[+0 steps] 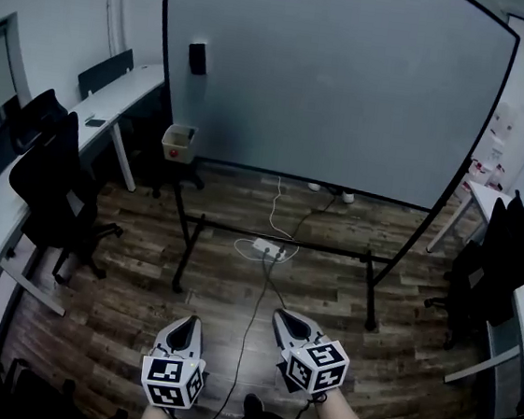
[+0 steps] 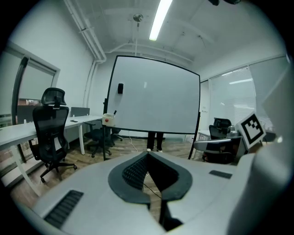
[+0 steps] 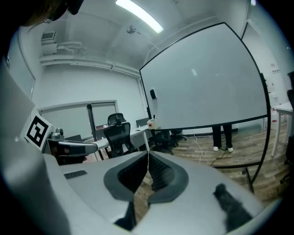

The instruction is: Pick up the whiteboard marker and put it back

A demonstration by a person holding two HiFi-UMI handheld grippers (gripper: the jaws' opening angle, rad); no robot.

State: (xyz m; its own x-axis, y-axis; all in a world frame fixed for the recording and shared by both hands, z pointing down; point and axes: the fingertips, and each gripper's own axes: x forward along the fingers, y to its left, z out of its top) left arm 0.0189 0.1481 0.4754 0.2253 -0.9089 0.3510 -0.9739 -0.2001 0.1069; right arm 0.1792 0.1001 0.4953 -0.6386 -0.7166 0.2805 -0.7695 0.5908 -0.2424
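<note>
A large whiteboard (image 1: 333,80) on a black wheeled stand fills the middle of the room. A small white holder box with a red dot (image 1: 178,142) hangs at its lower left corner. In the left gripper view a dark marker (image 2: 114,112) pokes out of that box (image 2: 108,120). A black eraser (image 1: 197,58) sticks to the board above it. My left gripper (image 1: 188,321) and right gripper (image 1: 281,317) are held low over the wooden floor, well short of the board. Both are shut with nothing between the jaws.
A black office chair (image 1: 53,185) and a long white desk (image 1: 115,93) stand at the left; another chair (image 1: 502,250) and desk are at the right. A power strip (image 1: 267,248) with cables lies under the board. A person's legs (image 3: 222,137) show behind it.
</note>
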